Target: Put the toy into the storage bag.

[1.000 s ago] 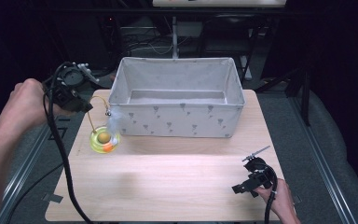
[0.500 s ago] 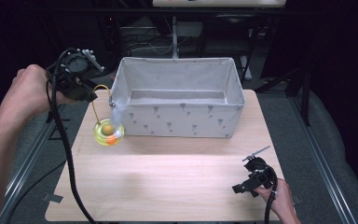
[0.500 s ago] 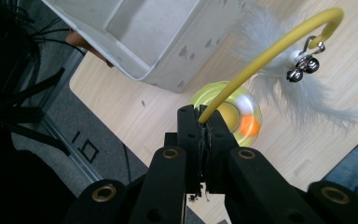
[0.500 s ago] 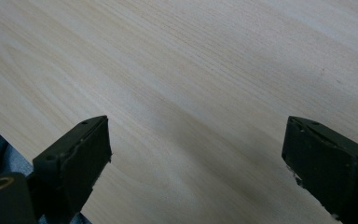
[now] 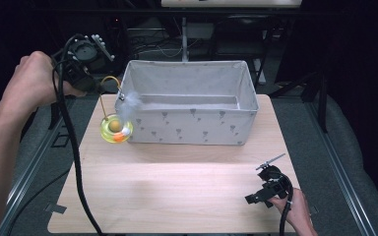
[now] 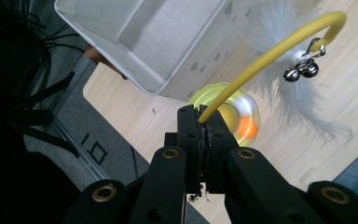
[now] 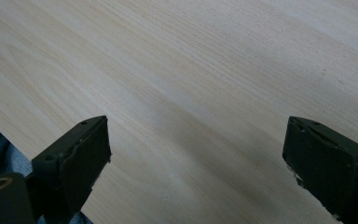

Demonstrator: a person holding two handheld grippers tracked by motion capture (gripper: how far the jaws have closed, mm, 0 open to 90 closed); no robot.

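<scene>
A cat toy hangs in the air at the box's left front corner: a yellow-green round base (image 5: 115, 130) with an orange ball, a curved yellow wire (image 5: 104, 88), a small bell (image 6: 302, 68) and a white feather (image 5: 129, 103). My left gripper (image 5: 97, 87) is shut on the end of the yellow wire (image 6: 265, 55), its jaws pressed together around it (image 6: 200, 120). The base (image 6: 233, 115) dangles below the jaws, above the table. My right gripper (image 5: 262, 183) rests at the table's front right, jaws wide open (image 7: 196, 154) over bare wood, nothing between them.
A grey fabric box (image 5: 192, 125) with small printed motifs stands at the back middle of the wooden table (image 5: 177, 196), its inside bare. A black cable (image 5: 74, 162) trails from the left gripper across the table's left edge. Dark floor and metal rails surround the table.
My left gripper has risen and moved right toward the box, carrying the toy up off the table to the box's left corner. The right gripper has not moved.
</scene>
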